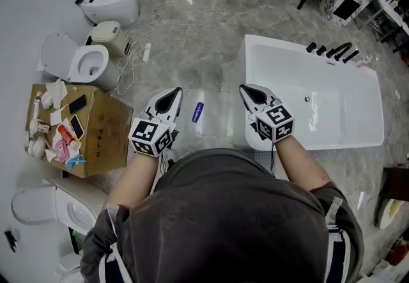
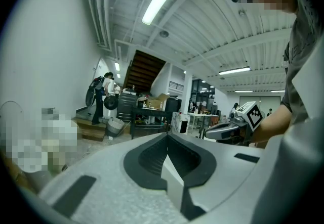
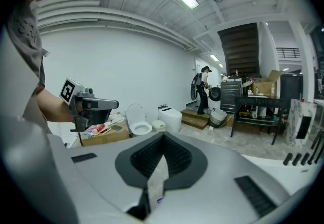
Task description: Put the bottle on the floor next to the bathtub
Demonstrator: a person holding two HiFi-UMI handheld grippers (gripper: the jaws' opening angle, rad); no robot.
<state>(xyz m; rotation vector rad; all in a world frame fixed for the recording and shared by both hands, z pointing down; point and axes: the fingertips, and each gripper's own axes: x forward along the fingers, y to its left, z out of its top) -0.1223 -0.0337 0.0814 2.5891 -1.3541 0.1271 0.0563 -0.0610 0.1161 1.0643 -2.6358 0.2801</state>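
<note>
A small clear bottle with a blue end (image 1: 198, 111) lies on the marble floor just left of the white bathtub (image 1: 248, 64). In the head view my two grippers hang above the floor on either side of it: the left gripper (image 1: 172, 95) to its left, the right gripper (image 1: 246, 90) over the tub's near corner. Both stand shut with nothing between the jaws, as the left gripper view (image 2: 167, 160) and the right gripper view (image 3: 161, 165) show. A speck of blue shows low down between the right jaws.
A cardboard box (image 1: 102, 131) with small items on top stands at the left. Toilets stand beyond it (image 1: 89, 61), further back (image 1: 112, 0) and at the lower left (image 1: 45, 208). A white cable (image 1: 137, 52) trails over the floor. Black taps (image 1: 332, 52) sit on the tub's far rim.
</note>
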